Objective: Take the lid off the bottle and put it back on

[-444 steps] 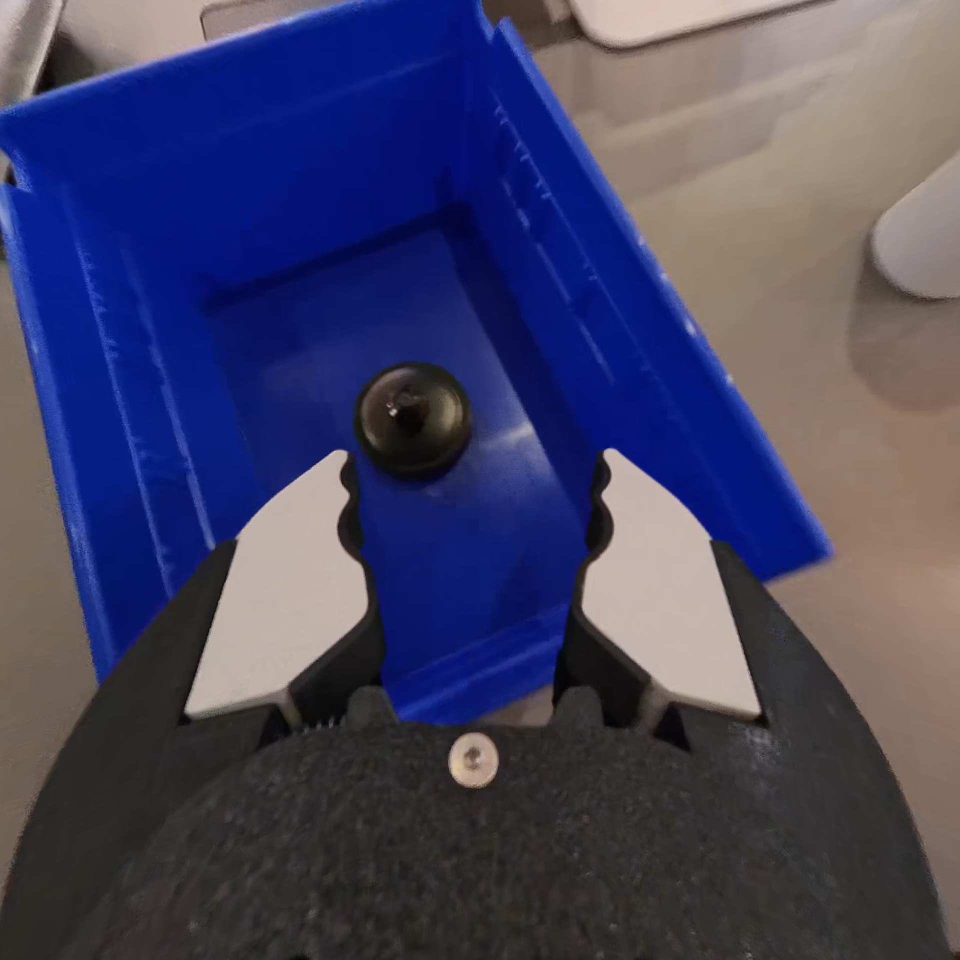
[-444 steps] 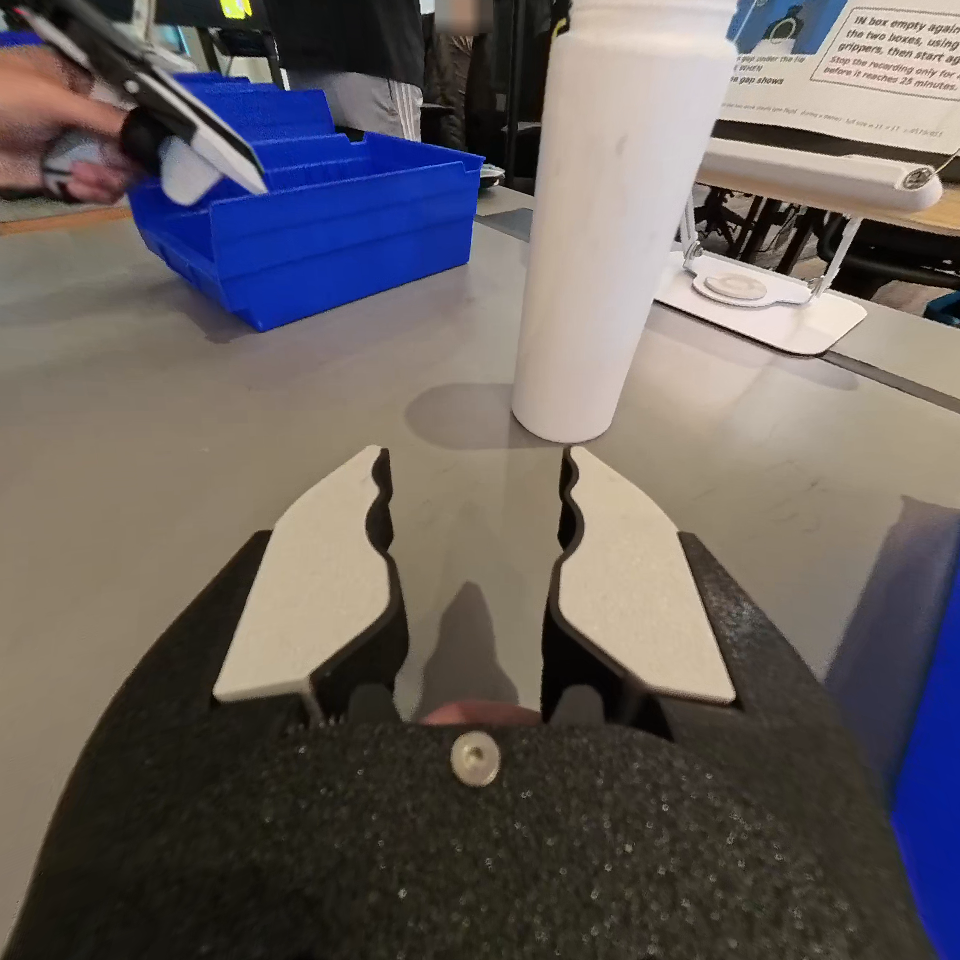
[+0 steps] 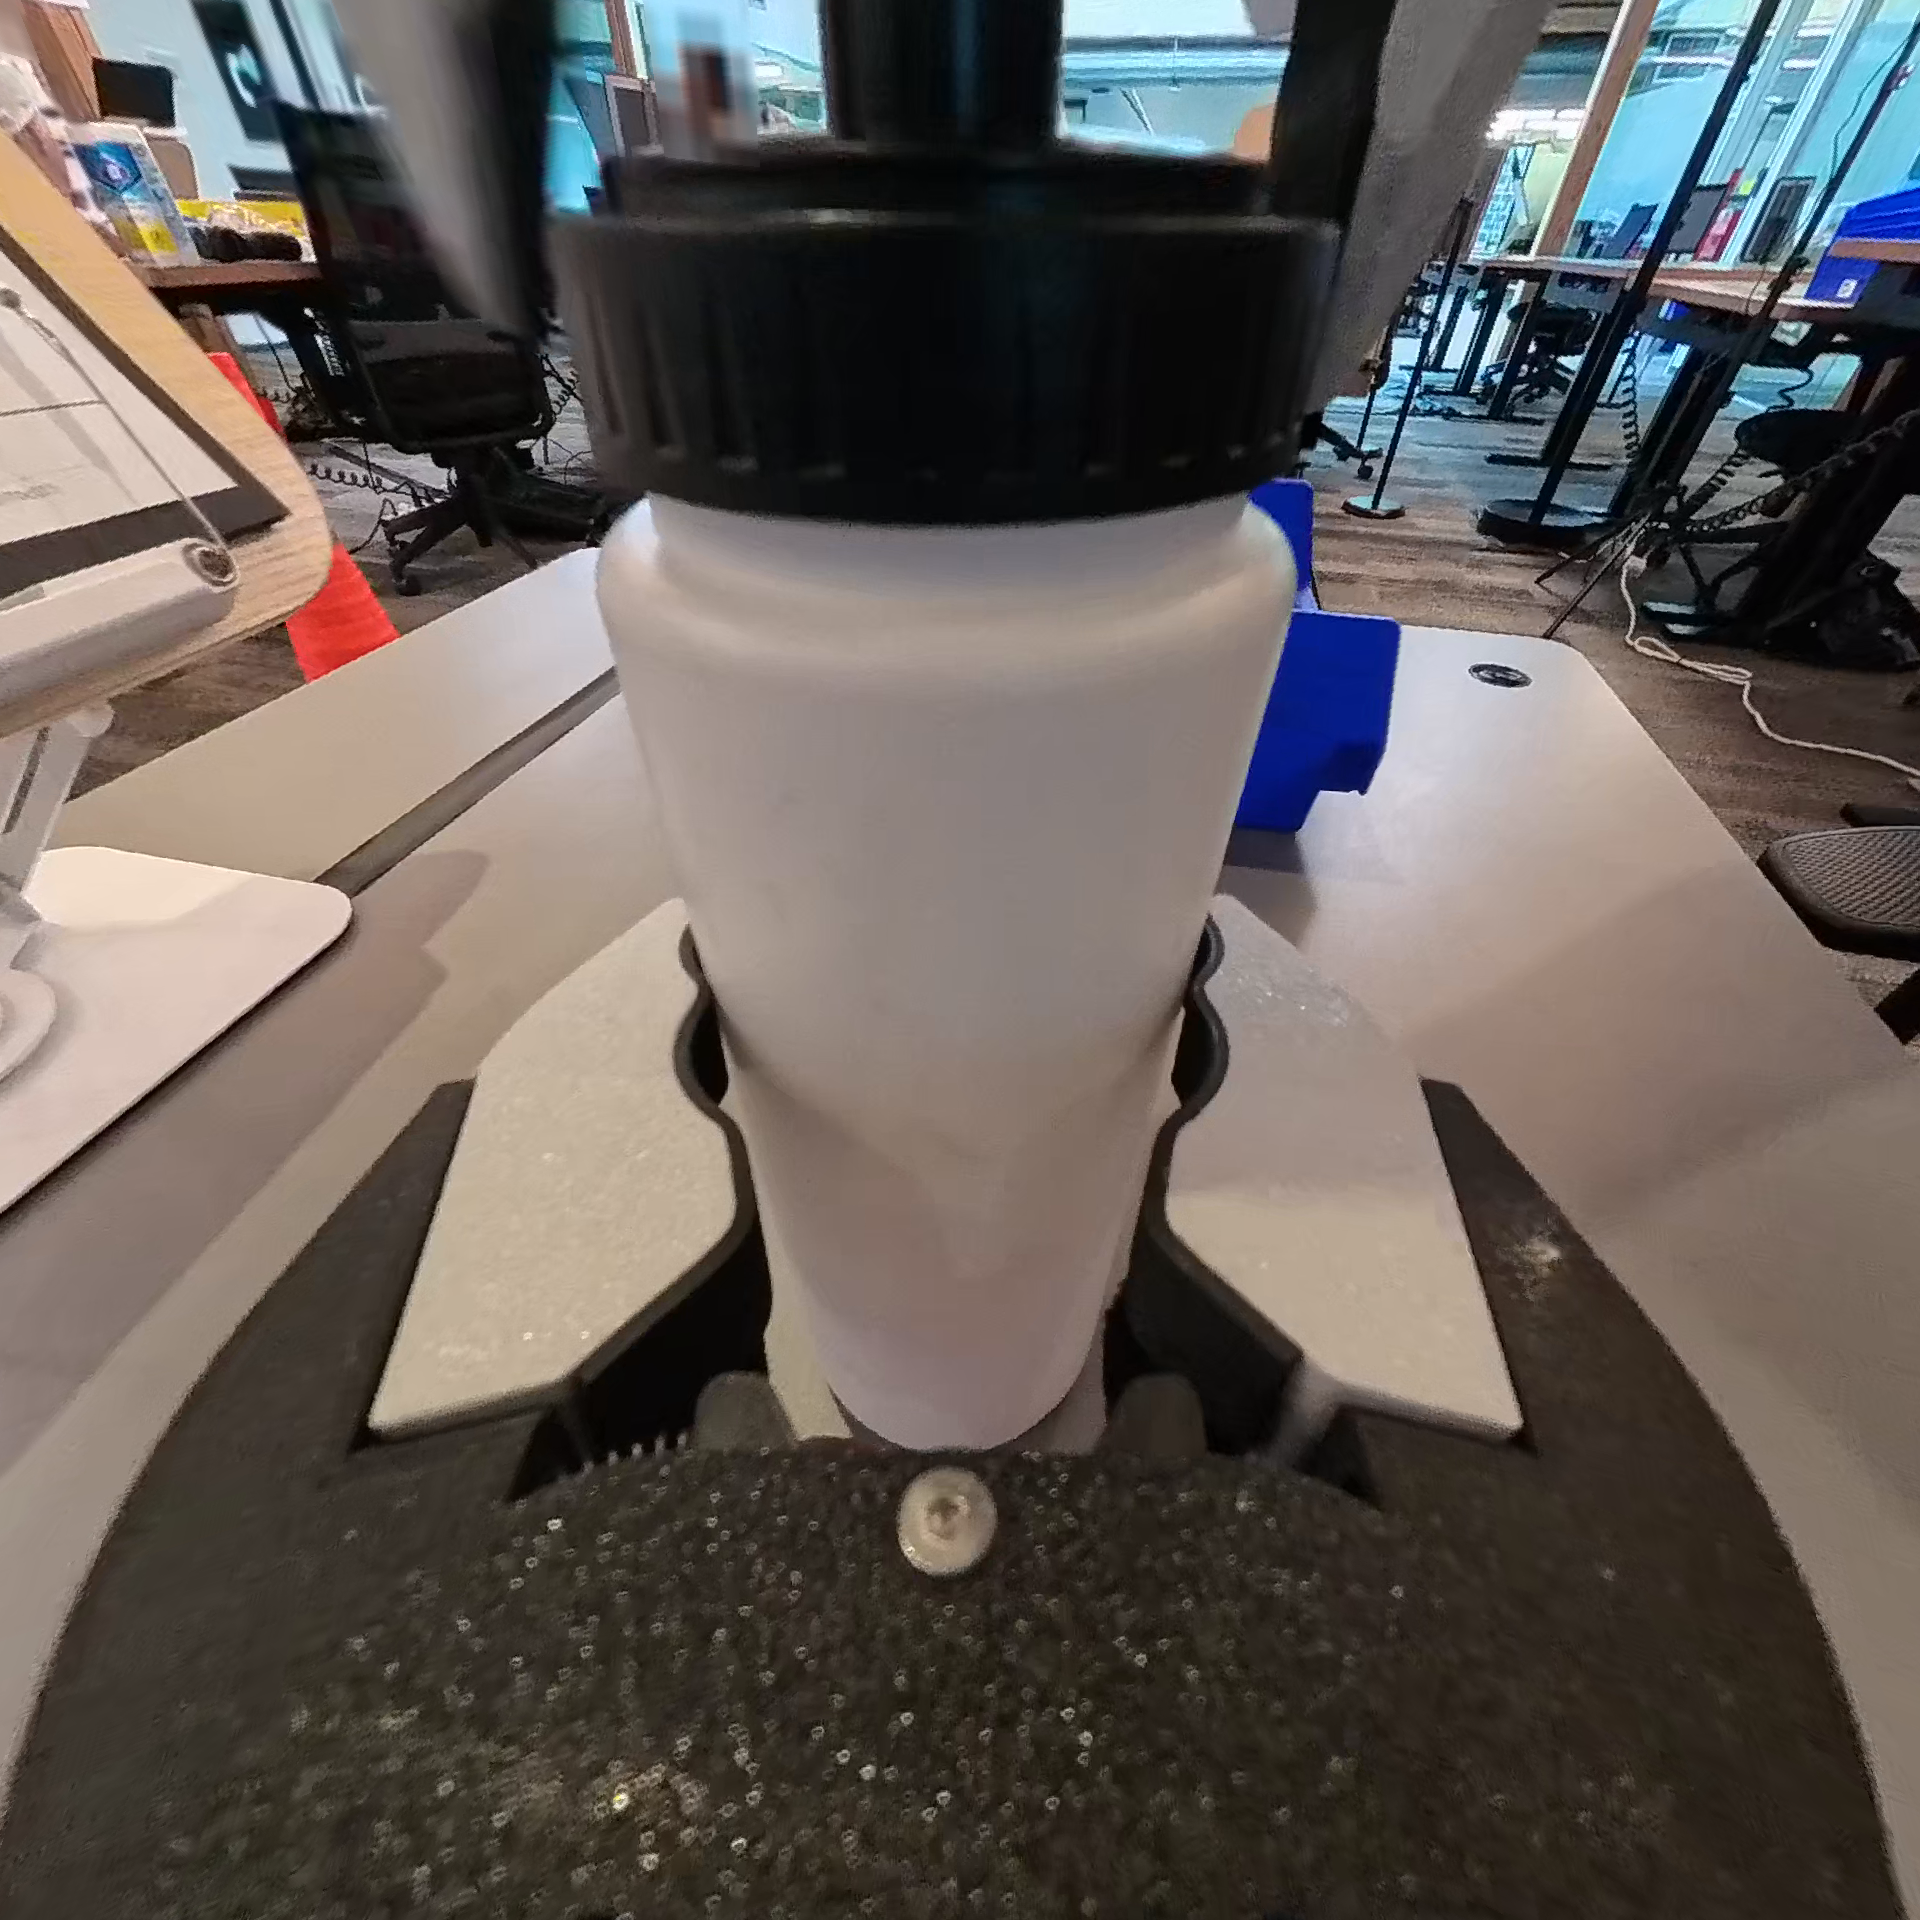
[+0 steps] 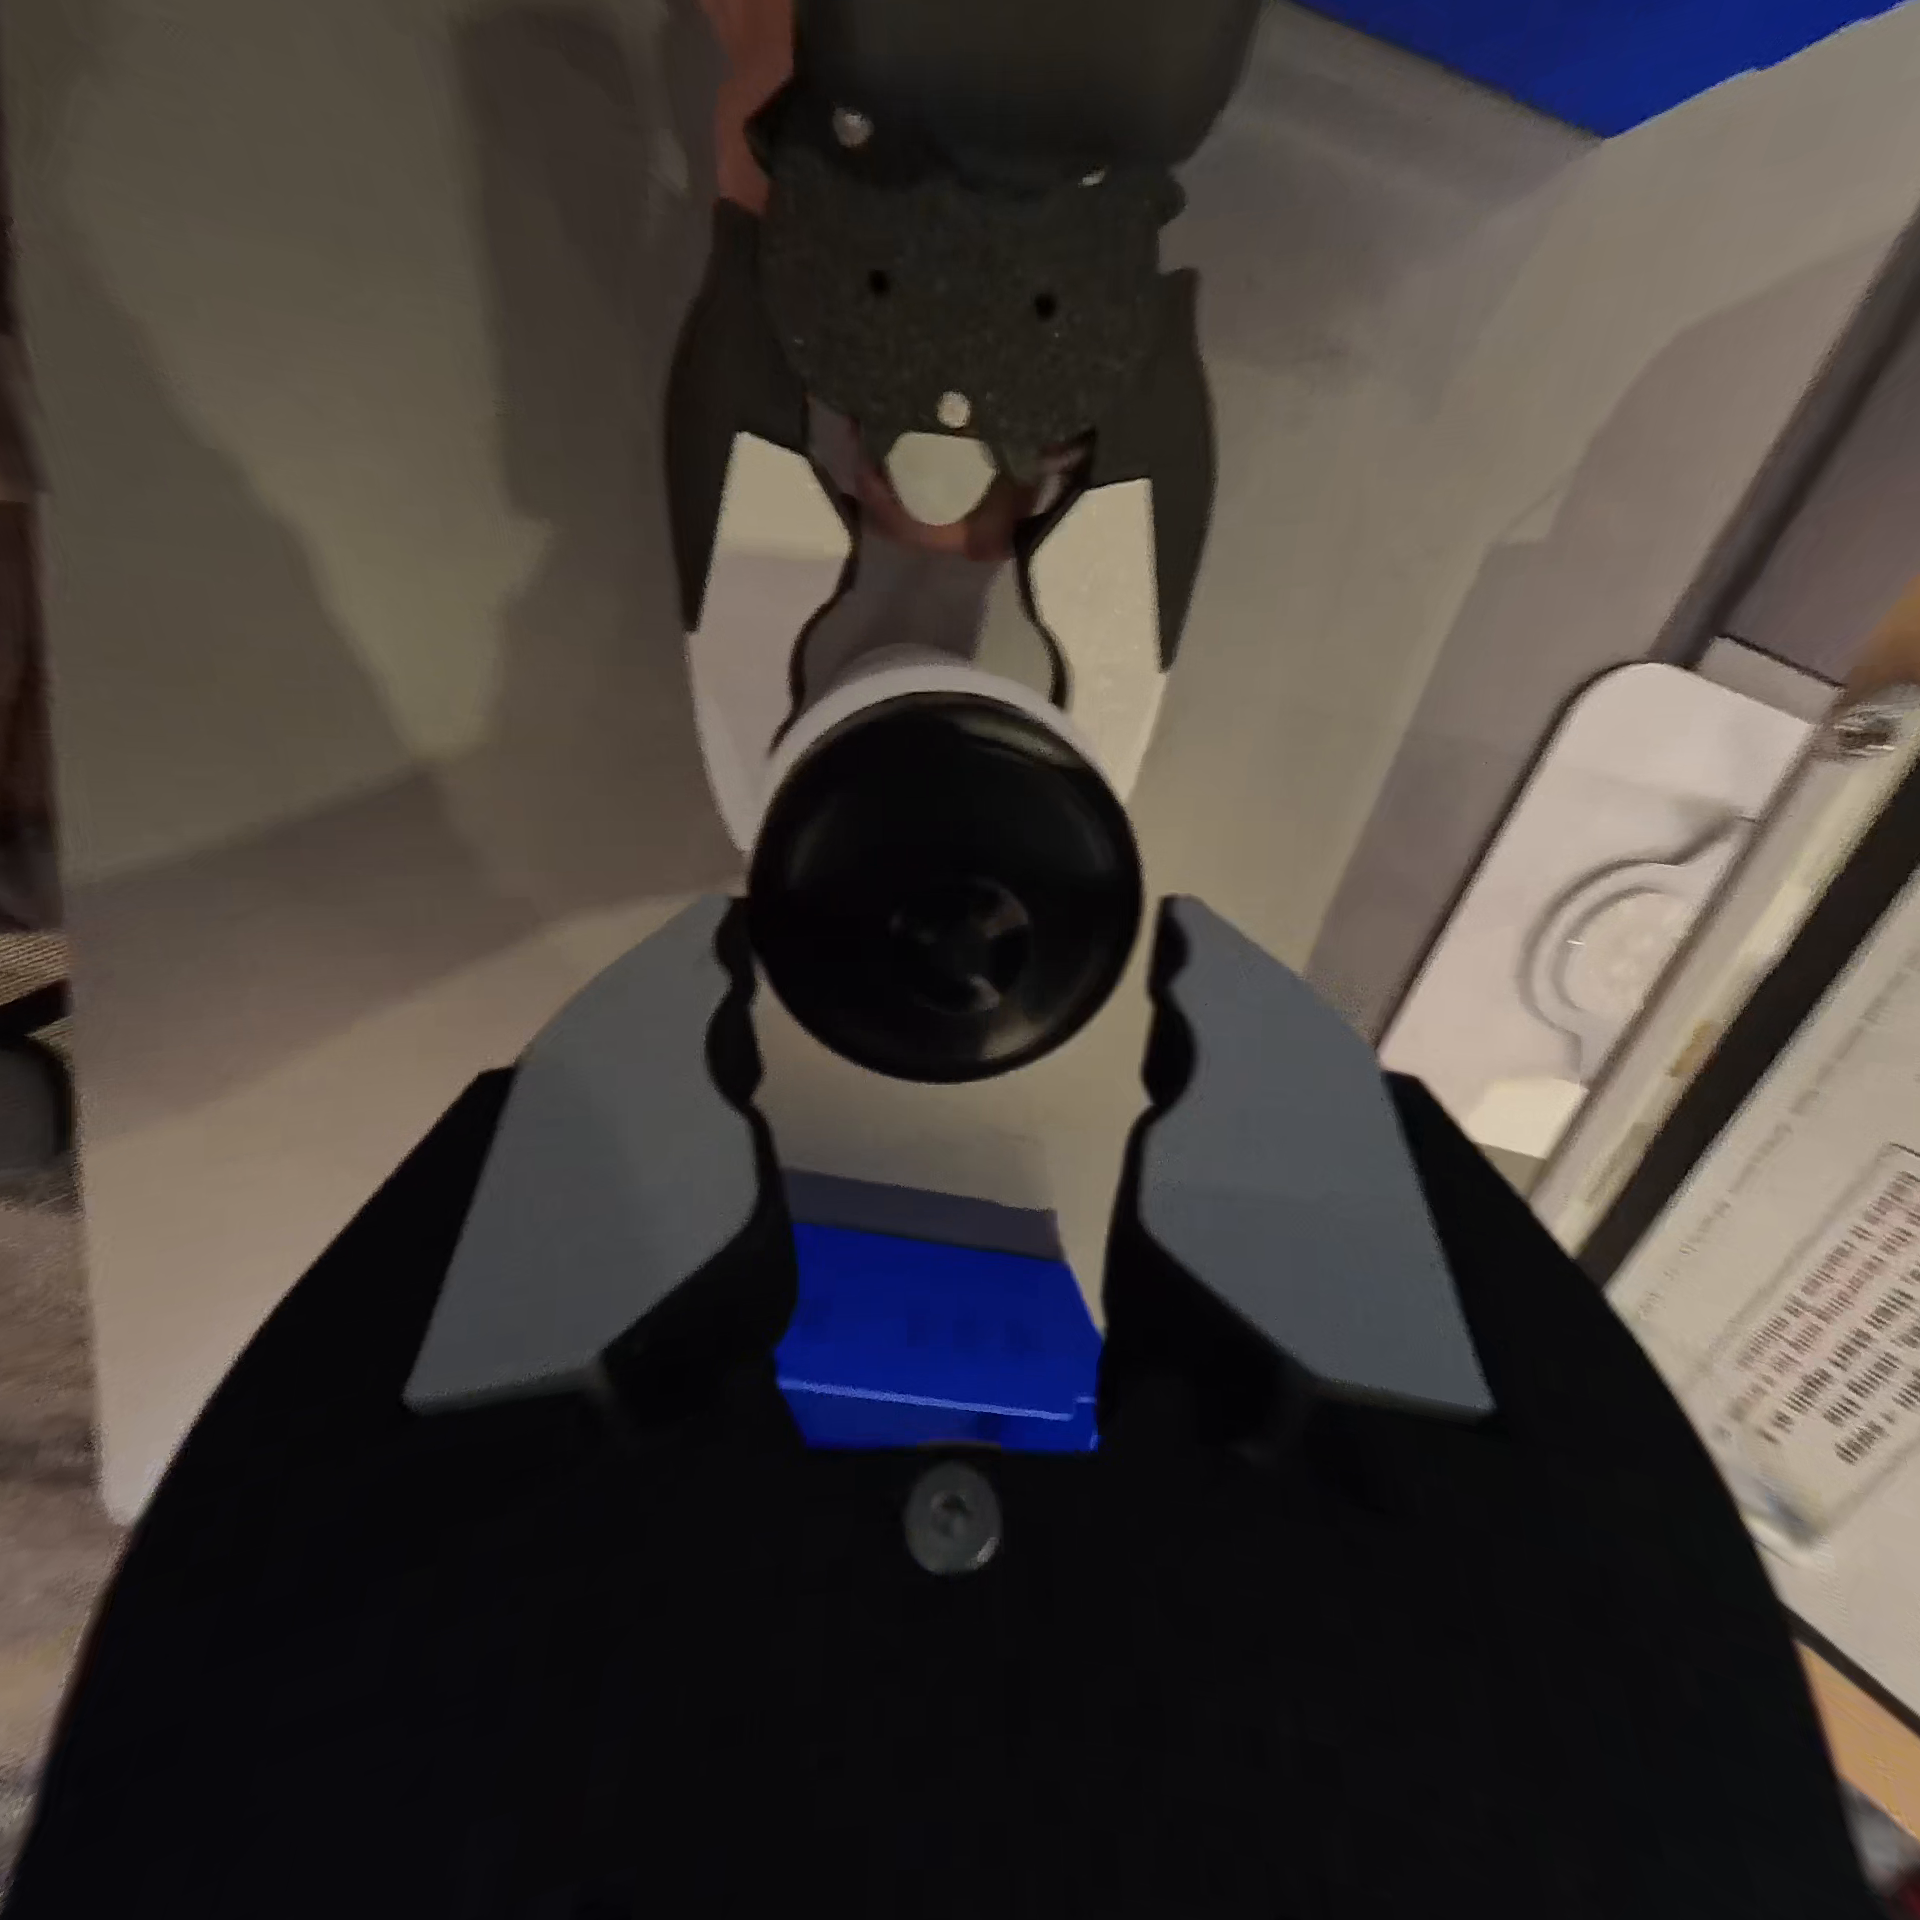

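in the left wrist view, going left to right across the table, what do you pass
White stand base → white bottle with black lid, between the left gripper's jaws → blue bin → round hole in the table.

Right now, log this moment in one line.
left gripper: grips white bottle | lid: on bottle | right gripper: open around lid

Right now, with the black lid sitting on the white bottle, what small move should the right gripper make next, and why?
Probably close the right gripper on the black lid to twist it. The lid sits between its open fingers, with a gap at the right finger, while the left gripper steadies the white bottle.
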Demonstrator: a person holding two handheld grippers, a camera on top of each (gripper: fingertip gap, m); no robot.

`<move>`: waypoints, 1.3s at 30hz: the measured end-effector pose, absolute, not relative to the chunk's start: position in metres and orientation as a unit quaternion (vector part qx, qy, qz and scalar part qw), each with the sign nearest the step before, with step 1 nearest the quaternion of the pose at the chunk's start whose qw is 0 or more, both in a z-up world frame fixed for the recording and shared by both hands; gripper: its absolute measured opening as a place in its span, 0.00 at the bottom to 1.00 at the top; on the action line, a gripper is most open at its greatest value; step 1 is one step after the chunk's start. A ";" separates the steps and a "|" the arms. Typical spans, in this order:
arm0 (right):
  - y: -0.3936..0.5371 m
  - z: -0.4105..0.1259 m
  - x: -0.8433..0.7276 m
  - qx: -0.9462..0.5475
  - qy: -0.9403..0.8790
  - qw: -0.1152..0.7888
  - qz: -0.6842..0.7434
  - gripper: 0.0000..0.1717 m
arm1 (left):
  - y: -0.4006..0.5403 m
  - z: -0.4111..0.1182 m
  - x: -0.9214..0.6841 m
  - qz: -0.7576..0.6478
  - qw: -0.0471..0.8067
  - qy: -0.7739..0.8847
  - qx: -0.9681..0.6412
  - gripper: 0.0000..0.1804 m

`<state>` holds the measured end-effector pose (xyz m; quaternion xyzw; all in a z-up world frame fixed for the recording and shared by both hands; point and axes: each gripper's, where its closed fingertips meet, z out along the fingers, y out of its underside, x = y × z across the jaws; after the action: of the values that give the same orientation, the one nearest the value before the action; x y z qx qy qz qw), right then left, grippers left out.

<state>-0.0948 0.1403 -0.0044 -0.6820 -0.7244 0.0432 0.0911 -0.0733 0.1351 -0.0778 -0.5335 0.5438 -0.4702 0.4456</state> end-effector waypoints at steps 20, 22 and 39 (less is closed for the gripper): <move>0.134 -0.005 -0.088 -0.938 -0.345 0.030 -0.027 0.41 | 0.137 -0.079 -0.069 -0.456 0.453 0.534 -0.549 0.47; 0.137 -0.005 -0.089 -0.939 -0.342 0.030 -0.027 0.41 | 0.138 -0.078 -0.070 -0.458 0.453 0.531 -0.551 0.47; 0.139 0.012 -0.085 -0.736 -0.486 0.405 0.242 0.53 | 0.133 -0.078 -0.071 -0.469 0.451 0.540 -0.533 0.47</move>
<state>-0.0853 0.1390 0.0115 -0.7360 -0.4856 0.2423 0.4047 -0.0708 0.1325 -0.0780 -0.5335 0.5396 -0.4695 0.4515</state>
